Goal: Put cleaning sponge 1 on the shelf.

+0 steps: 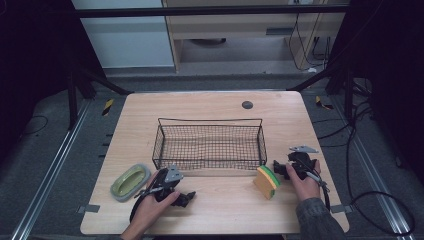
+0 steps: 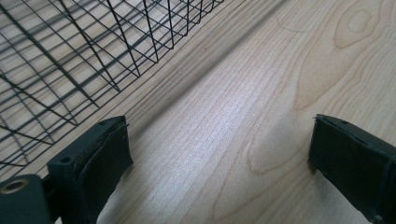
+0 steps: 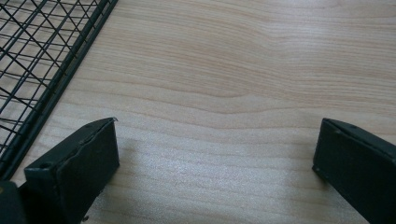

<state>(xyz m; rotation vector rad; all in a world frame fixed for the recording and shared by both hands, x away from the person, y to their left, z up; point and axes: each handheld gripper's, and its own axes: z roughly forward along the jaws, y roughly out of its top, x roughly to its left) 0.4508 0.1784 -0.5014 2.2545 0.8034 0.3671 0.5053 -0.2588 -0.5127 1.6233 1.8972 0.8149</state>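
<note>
High view: on the bench (image 1: 215,205) the wire basket (image 1: 210,145) stands empty just beyond both tools, the green dish (image 1: 130,181) just outside the left tool (image 1: 186,198) and the sponge (image 1: 267,181) almost touching the right tool (image 1: 278,169). Both tools gape wide, holding nothing, so this looks like the start of loading. Next, I judge, the right tool must straddle the sponge and close.

right gripper (image 1: 278,169) just beside sponge (image 1: 267,181), near wire basket (image 1: 210,162).
</note>
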